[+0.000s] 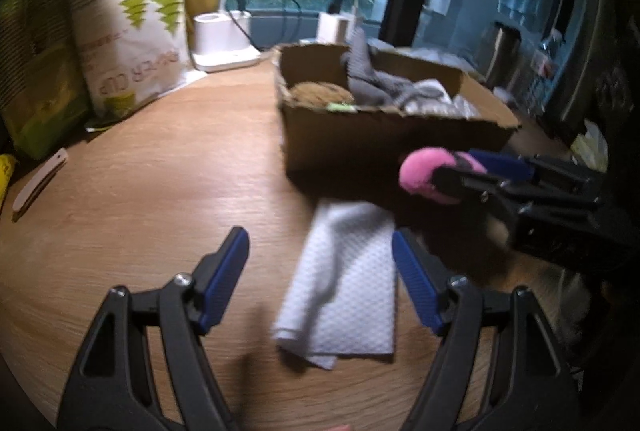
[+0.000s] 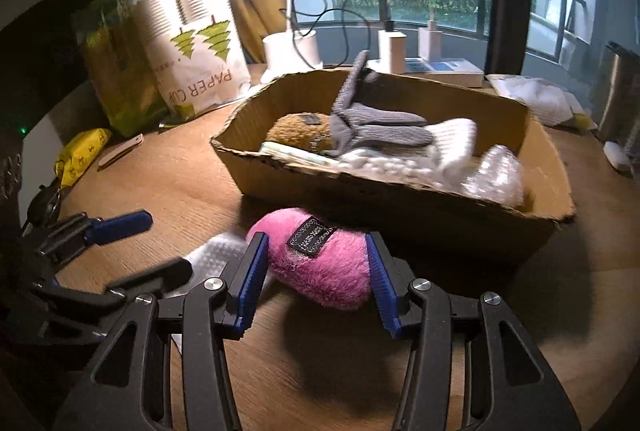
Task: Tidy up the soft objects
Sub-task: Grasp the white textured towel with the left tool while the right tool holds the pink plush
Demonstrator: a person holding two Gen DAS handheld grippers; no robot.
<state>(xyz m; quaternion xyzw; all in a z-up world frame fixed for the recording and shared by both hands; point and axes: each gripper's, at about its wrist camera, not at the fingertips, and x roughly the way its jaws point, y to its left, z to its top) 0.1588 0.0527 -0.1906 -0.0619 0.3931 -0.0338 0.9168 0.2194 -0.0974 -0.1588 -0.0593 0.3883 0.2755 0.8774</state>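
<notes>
My right gripper (image 2: 316,263) is shut on a pink plush toy (image 2: 324,263) and holds it above the wooden table, just in front of the cardboard box (image 2: 400,199). The toy also shows in the left wrist view (image 1: 424,177), near the box (image 1: 380,139). The box holds a brown plush (image 2: 300,131), a grey knit cloth (image 2: 372,123), white socks and bubble wrap. My left gripper (image 1: 320,263) is open and empty, low over a folded white paper towel (image 1: 344,283) on the table. It appears at the left of the right wrist view (image 2: 152,243).
A paper cup bag (image 1: 132,31) and a green pack (image 1: 36,71) stand at the back left. A yellow packet (image 2: 80,155) and a small pale stick (image 1: 38,185) lie near them. A white stand (image 1: 224,39) and chargers (image 2: 400,49) sit behind the box.
</notes>
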